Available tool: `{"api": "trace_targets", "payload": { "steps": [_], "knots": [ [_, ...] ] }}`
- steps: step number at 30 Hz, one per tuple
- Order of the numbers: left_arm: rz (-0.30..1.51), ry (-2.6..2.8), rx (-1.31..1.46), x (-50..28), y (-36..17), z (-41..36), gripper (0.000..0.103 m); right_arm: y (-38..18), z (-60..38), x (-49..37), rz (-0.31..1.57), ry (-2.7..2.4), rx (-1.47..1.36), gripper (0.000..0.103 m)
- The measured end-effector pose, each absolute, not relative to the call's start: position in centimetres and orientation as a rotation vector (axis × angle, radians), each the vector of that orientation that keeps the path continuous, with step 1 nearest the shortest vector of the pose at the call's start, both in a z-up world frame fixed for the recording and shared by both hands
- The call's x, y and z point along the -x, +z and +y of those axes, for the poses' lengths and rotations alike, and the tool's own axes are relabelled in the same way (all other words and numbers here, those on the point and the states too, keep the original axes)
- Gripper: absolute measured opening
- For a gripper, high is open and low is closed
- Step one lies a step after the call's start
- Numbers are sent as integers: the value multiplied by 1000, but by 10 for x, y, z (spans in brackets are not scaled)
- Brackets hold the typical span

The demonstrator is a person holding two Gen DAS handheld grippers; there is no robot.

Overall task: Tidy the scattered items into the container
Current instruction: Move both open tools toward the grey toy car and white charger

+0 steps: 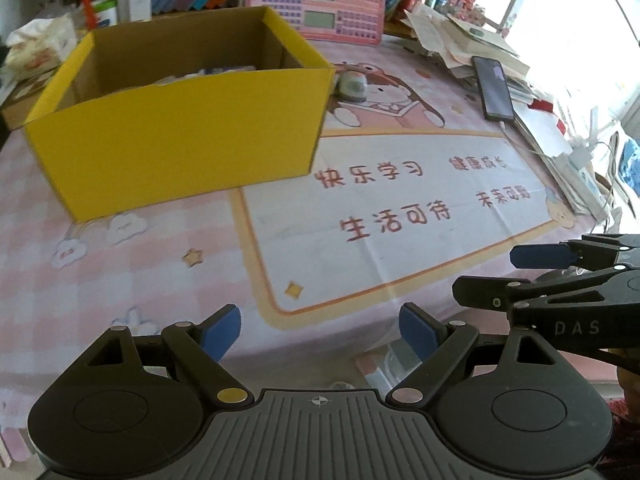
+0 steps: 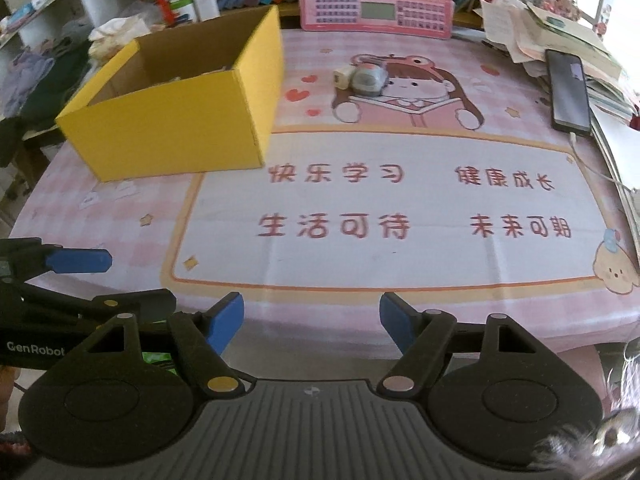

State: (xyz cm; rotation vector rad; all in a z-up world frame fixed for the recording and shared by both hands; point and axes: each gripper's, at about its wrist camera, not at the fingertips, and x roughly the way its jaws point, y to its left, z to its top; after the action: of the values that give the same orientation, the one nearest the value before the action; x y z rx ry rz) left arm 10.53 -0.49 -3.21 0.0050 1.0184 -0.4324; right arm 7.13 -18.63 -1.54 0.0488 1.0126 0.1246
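Nearest the lens, the left gripper (image 1: 320,338) had its blue-padded jaws spread with nothing between them; the right gripper (image 2: 312,322) was likewise spread and empty.

Two loose items remained, both well ahead of the jaws on the pink cartoon-printed tablecloth (image 2: 120,216) — a small rounded grey plastic gadget (image 2: 369,78) and, touching its left side, a small cream-coloured cube (image 2: 342,77). Just left of them stood the one open yellow cardboard box (image 2: 176,128), forward and left of both jaws; some things lay inside, too hidden to count.

Judgement: both items looked light and rigid. The gadget's smooth domed shell could slip — best pinched across its flatter sides, low down. The cube offered flat opposite faces. A black phone (image 2: 568,92) lay far right.
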Motion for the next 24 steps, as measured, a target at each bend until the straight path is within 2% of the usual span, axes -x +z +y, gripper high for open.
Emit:
{"api": "trace_targets", "payload": {
  "steps": [11, 24],
  "knots": [
    [1067, -464, -13, -136, -39, -53, 89, -20, -238, -107, 1035, 117, -80, 74],
    [962, -517, -112, -178, -25, -126, 88, -18, -305, -168, 964, 112, -148, 71]
  ]
}}
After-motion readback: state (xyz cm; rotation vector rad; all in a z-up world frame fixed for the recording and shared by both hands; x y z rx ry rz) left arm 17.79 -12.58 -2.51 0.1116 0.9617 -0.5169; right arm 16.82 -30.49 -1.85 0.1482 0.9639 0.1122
